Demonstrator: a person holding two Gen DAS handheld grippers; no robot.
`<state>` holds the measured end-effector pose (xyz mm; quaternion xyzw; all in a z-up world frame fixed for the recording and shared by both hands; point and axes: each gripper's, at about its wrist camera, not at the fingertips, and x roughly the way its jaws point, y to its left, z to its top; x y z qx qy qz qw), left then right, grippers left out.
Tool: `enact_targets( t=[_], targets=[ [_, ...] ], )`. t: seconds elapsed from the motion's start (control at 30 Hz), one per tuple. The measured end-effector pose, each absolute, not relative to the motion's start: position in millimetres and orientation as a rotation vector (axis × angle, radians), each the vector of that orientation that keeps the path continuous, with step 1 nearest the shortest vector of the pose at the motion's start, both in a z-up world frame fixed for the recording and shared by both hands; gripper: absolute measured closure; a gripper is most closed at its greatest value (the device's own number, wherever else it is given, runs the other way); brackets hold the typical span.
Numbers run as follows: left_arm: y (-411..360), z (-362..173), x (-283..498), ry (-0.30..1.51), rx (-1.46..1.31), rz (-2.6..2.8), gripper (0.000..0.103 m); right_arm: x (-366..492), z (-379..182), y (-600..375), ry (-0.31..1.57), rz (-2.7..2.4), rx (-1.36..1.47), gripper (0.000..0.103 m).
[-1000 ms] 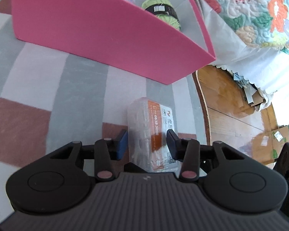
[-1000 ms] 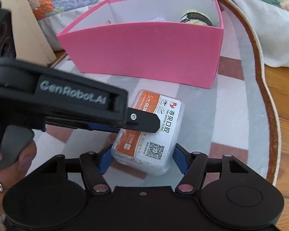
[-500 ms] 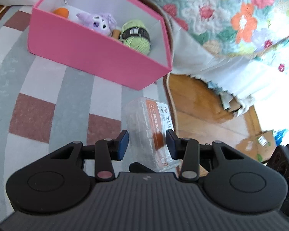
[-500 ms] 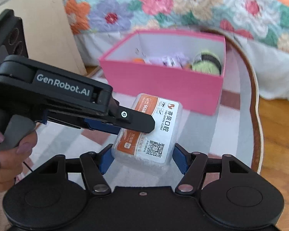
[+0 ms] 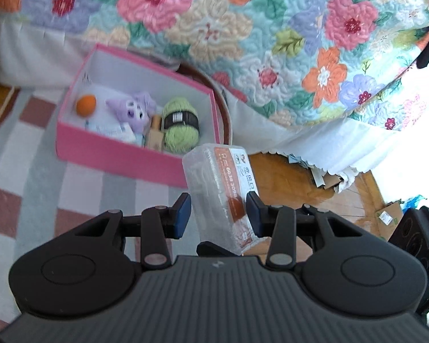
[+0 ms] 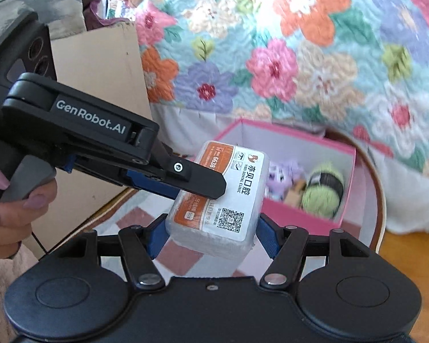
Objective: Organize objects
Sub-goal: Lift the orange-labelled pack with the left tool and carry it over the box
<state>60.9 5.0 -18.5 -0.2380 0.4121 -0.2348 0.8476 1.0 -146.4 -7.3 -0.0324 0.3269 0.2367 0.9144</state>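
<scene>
Both grippers hold one clear plastic pack with an orange and white label (image 5: 223,188), lifted above the rug. My left gripper (image 5: 218,217) is shut on its long sides. My right gripper (image 6: 213,235) is shut on its near end, where the pack (image 6: 228,197) shows a QR code. The left gripper's finger (image 6: 186,178) crosses over the pack in the right wrist view. A pink box (image 5: 105,148) stands on the rug ahead, open at the top, also in the right wrist view (image 6: 289,220). It holds green yarn (image 5: 181,127), a purple plush (image 5: 135,108) and an orange ball (image 5: 86,104).
A bed with a floral quilt (image 5: 243,28) and white skirt stands behind the box. The checked rug (image 5: 28,171) has a brown rim, with wood floor (image 5: 300,183) to the right. A cardboard sheet (image 6: 100,91) leans at the left.
Both grippers have lifted the pack off the rug, well above it. The pink box now looks lower and farther away, and its contents show.
</scene>
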Motion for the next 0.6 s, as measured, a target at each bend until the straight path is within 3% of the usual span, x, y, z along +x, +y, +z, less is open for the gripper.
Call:
enact_targets(
  t=[0.27,0.6],
  targets=[
    [6.0,20.9,96.3,0.796,-0.42,-0.472,0.063,44.9,20.8,-148.9,0.639,0.495,-0.071,0.033],
    [10.8,13.6,188.9,0.799,-0.398,-0.413,0.062,152.7,-0.9,-175.6,0.651,0.535,0.097,0.033]
  ],
)
